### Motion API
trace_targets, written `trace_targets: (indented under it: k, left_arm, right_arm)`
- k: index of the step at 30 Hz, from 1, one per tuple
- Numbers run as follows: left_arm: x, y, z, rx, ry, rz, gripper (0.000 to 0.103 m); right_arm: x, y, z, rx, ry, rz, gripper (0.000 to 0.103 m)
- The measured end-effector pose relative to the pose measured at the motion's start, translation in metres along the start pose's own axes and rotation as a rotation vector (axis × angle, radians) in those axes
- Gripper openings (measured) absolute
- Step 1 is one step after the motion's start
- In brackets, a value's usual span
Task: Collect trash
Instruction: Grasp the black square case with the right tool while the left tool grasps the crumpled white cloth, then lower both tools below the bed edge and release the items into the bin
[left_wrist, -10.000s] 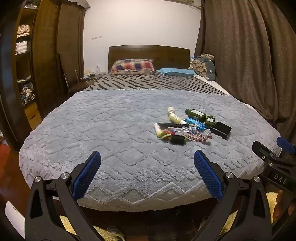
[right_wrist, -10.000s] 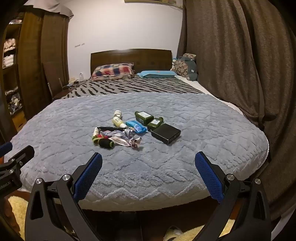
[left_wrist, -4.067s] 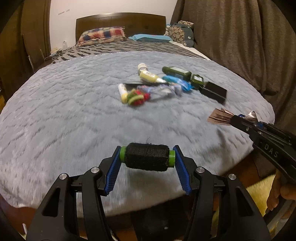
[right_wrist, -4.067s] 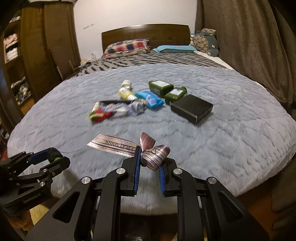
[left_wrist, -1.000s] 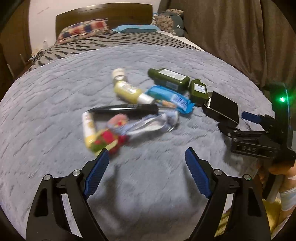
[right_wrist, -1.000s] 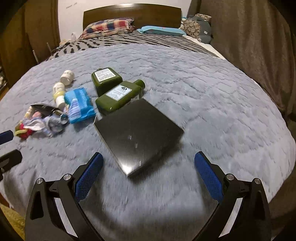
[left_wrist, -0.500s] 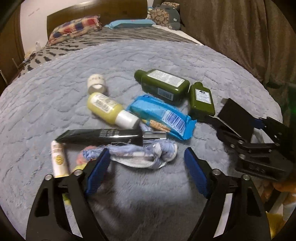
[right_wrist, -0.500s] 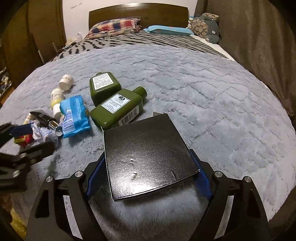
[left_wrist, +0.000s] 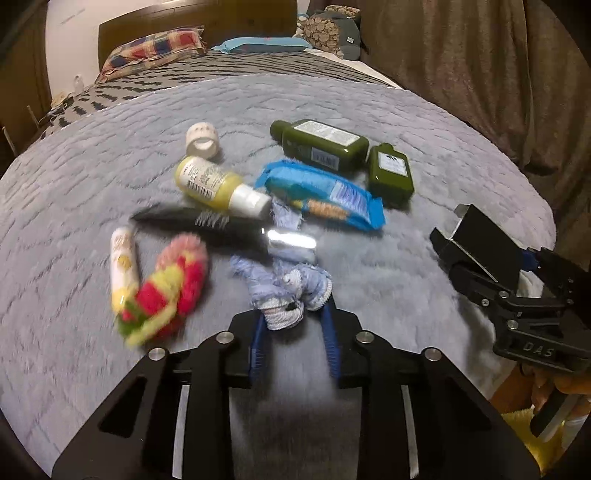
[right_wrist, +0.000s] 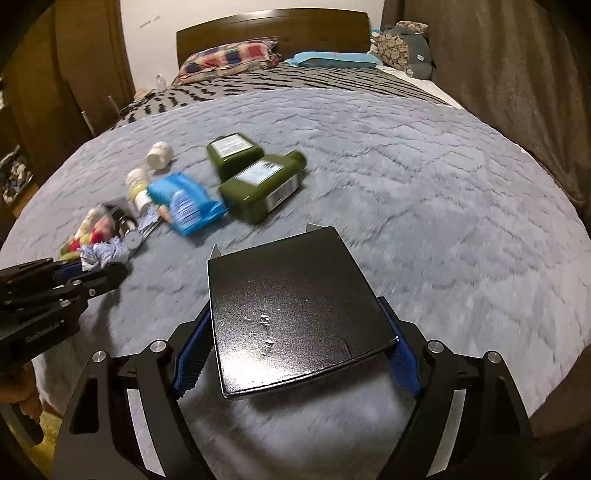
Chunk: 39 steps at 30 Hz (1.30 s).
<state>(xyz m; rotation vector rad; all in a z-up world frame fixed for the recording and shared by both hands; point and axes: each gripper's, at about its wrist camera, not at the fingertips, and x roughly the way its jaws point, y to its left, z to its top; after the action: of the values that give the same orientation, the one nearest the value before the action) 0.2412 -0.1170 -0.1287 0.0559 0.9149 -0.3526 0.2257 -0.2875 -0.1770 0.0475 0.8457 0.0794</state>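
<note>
Trash lies on a grey bed blanket (left_wrist: 424, 122). My left gripper (left_wrist: 293, 321) is shut on a frayed blue-white cloth scrap (left_wrist: 284, 284). My right gripper (right_wrist: 295, 354) is shut on a flat black box (right_wrist: 295, 310) and holds it above the blanket; it also shows in the left wrist view (left_wrist: 484, 240). On the blanket lie a blue wrapper (left_wrist: 321, 195), two green bottles (left_wrist: 321, 144) (left_wrist: 389, 173), a yellow bottle (left_wrist: 218, 184), a black tube (left_wrist: 221, 225), a small white tube (left_wrist: 123, 266), a red-yellow knit piece (left_wrist: 166, 291) and a white tape roll (left_wrist: 201, 140).
Brown curtains (left_wrist: 480, 66) hang along the right side of the bed. Pillows (right_wrist: 229, 55) and a wooden headboard (right_wrist: 273, 26) are at the far end. A dark wardrobe (right_wrist: 74, 74) stands at the left.
My left gripper has closed on the cloth scrap and pulled it toward me, away from the black tube. My right gripper has lifted the black box slightly off the blanket.
</note>
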Motion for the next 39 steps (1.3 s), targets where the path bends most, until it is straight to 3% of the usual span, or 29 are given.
trace_targets:
  k: [13, 25, 32, 39]
  left_arm:
    - [-0.073, 0.01, -0.08, -0.029, -0.03, 0.006, 0.02]
    - [-0.119, 0.022, -0.17, -0.087, -0.034, -0.013, 0.02]
    - [-0.11, 0.028, -0.216, -0.111, 0.035, -0.023, 0.02]
    - [-0.081, 0.026, -0.254, -0.115, 0.144, -0.031, 0.021]
  right_arm:
    - [-0.039, 0.041, -0.059, 0.05, -0.021, 0.109, 0.082]
    - [-0.092, 0.081, -0.113, 0.02, -0.044, 0.131, 0.082]
    - [-0.082, 0.096, -0.148, -0.009, 0.037, 0.155, 0.082]
    - [-0.046, 0.111, -0.188, -0.034, 0.178, 0.164, 0.082]
